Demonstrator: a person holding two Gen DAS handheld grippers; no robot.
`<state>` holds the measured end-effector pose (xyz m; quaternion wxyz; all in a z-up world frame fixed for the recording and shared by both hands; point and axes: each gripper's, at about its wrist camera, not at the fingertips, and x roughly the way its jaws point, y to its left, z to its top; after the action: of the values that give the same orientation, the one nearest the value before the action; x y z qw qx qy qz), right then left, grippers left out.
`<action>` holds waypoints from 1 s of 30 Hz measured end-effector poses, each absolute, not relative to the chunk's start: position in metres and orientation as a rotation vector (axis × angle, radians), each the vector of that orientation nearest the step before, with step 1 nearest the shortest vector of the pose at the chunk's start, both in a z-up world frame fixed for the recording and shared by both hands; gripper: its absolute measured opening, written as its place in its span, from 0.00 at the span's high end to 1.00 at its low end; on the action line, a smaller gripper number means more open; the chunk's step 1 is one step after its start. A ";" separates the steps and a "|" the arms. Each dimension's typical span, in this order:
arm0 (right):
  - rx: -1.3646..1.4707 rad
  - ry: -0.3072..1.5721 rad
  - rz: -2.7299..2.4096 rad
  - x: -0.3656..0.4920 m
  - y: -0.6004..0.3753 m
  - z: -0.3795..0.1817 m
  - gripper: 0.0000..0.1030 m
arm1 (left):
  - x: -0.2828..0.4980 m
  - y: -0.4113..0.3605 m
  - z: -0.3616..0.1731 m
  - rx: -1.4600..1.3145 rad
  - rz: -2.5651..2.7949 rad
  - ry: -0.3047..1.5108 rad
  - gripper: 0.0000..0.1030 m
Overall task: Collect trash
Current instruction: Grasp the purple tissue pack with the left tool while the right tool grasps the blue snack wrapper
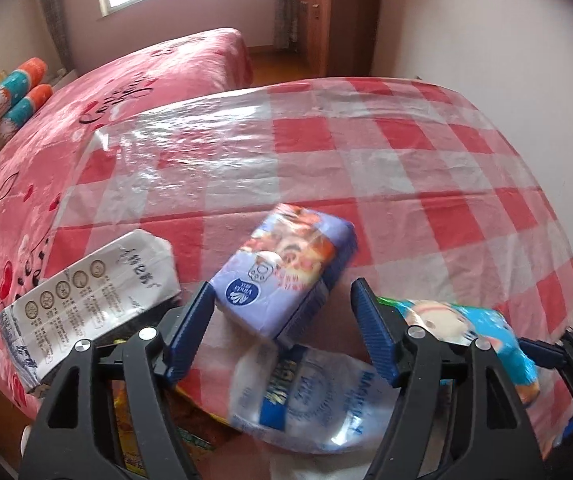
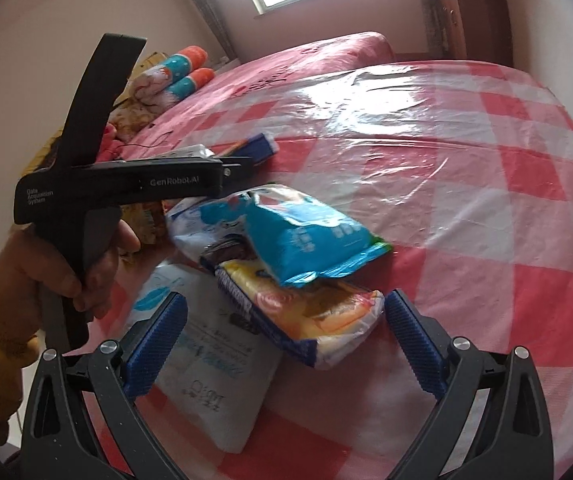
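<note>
On the red-and-white checked tablecloth (image 1: 406,160) lies a heap of trash. My left gripper (image 1: 282,292) is open; a purple tissue pack (image 1: 286,268) sits tilted and blurred between its fingertips, close to the left pad and apart from the right one. A white carton (image 1: 86,292) lies to its left, a clear printed bag (image 1: 306,400) below, and a blue snack wrapper (image 1: 466,332) to the right. My right gripper (image 2: 286,300) stands open around a yellow snack pack (image 2: 318,320), with the blue wrapper (image 2: 306,240) on top and a white bag (image 2: 206,360) underneath.
A hand (image 2: 46,272) in a yellow sleeve holds the left gripper (image 2: 242,164) at the left of the right wrist view. A pink-covered bed (image 1: 146,80) with rolled bedding (image 1: 22,88) borders the table's left side. A wooden cabinet (image 1: 314,12) stands at the back.
</note>
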<state>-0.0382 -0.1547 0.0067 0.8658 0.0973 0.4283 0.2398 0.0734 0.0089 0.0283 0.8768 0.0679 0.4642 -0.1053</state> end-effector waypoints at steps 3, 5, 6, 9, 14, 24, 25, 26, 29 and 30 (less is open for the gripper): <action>0.236 0.887 0.523 -0.041 -0.159 0.009 0.05 | 0.066 0.003 0.035 0.170 -0.261 0.941 0.31; 0.258 0.867 0.513 -0.041 -0.164 0.013 0.05 | 0.064 0.000 0.041 0.209 -0.251 0.909 0.31; 0.261 0.853 0.494 -0.042 -0.167 0.016 0.05 | 0.065 0.000 0.042 0.218 -0.243 0.903 0.31; 0.257 0.825 0.441 -0.039 -0.177 0.021 0.05 | 0.075 0.004 0.041 0.228 -0.215 0.904 0.31; 0.225 0.821 0.394 -0.027 -0.175 0.022 0.05 | 0.092 0.008 0.034 0.231 -0.195 0.921 0.31; 0.114 0.889 0.398 0.003 -0.143 0.008 0.05 | 0.100 0.009 0.029 0.185 -0.242 0.943 0.31; 0.119 0.887 0.393 0.003 -0.145 0.007 0.05 | 0.097 0.009 0.028 0.184 -0.253 0.947 0.31; 0.120 0.886 0.392 0.003 -0.145 0.008 0.05 | 0.094 0.007 0.028 0.188 -0.266 0.947 0.31; 0.101 0.887 0.387 0.004 -0.142 0.008 0.05 | 0.091 0.002 0.021 0.218 -0.283 0.960 0.31; 0.095 0.886 0.388 0.004 -0.141 0.007 0.05 | 0.092 0.001 0.017 0.228 -0.280 0.967 0.31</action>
<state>0.0042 -0.1408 0.0075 0.8841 0.0456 0.4260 0.1865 0.0915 0.0011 0.0167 0.8697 0.1089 0.4624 -0.1338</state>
